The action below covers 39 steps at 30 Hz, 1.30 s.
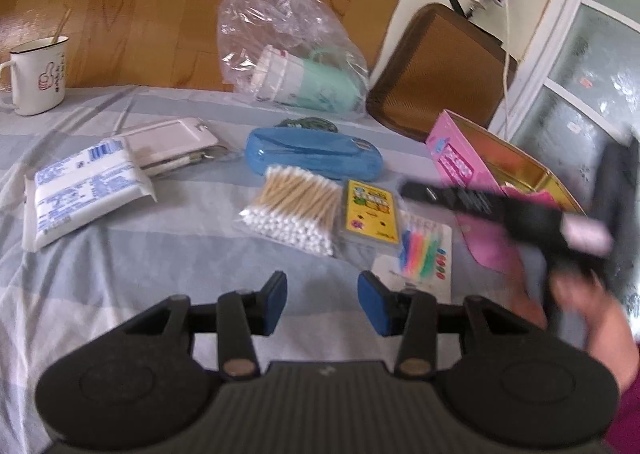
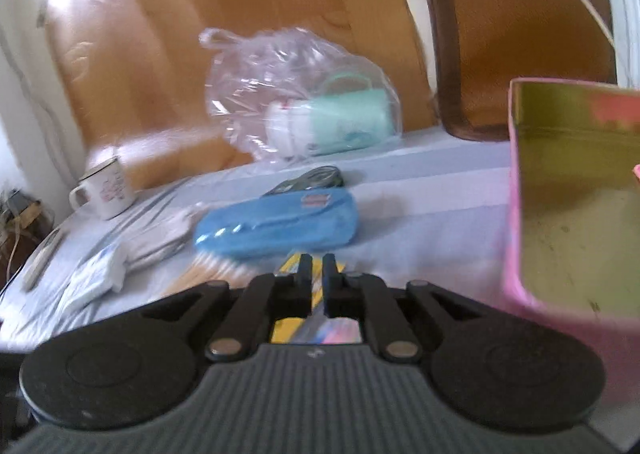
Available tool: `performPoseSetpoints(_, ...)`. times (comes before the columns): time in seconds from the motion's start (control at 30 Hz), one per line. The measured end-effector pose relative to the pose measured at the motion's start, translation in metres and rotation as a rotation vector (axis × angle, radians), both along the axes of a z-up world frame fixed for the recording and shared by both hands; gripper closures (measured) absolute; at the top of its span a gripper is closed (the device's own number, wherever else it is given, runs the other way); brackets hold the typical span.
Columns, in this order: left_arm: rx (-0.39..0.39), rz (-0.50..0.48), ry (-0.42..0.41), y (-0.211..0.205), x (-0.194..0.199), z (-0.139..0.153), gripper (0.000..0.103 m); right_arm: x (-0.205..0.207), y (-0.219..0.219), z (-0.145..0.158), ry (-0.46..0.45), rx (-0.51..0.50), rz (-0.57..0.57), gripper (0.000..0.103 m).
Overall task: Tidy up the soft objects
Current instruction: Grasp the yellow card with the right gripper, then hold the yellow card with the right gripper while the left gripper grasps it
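My left gripper is open and empty above the striped cloth, just short of a bag of cotton swabs, a yellow card pack and a pack of coloured picks. A blue soft case lies behind them and a white tissue pack lies to the left. My right gripper is shut with nothing seen between its fingers; it hovers over the yellow pack beside the open pink box. In the left wrist view it shows blurred by the pink box.
A clear plastic bag with a mint cup stands at the back. A white enamel mug sits far left. A white wallet lies by the tissue pack. A brown chair back stands behind the table.
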<state>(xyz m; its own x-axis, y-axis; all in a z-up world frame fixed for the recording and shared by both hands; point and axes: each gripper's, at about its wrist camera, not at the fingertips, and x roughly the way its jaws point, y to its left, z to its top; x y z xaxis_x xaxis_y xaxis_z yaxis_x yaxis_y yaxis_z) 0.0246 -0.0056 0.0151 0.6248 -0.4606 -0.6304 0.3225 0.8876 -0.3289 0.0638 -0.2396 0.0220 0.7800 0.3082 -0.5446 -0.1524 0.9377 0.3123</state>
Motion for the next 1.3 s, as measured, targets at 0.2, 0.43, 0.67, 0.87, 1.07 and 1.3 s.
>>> performPoseSetpoints(0.2,-0.044,-0.057,0.072,-0.008,0.002,-0.007,0.063,0.049,0.019,-0.009,0.098,-0.073,0.035,0.063)
performPoseSetpoints(0.43,-0.103,-0.003,0.096,0.014,0.009,-0.004,0.063,0.02,0.013,-0.011,0.174,0.068,0.23,0.073)
performPoseSetpoints(0.67,-0.149,0.039,0.125,0.057,-0.002,-0.006,0.062,-0.061,0.03,-0.014,0.111,0.094,0.457,0.07)
performPoseSetpoints(0.87,-0.15,0.023,0.159,0.062,-0.014,-0.013,0.055,-0.119,0.045,-0.01,-0.089,-0.057,0.557,0.023)
performPoseSetpoints(1.07,-0.105,0.0,0.143,0.046,-0.014,-0.011,0.051,-0.116,0.071,-0.017,-0.108,-0.247,0.579,0.023)
performPoseSetpoints(1.3,-0.051,0.007,0.095,0.038,-0.027,-0.01,0.05,-0.113,0.068,-0.018,-0.115,-0.192,0.518,0.036)
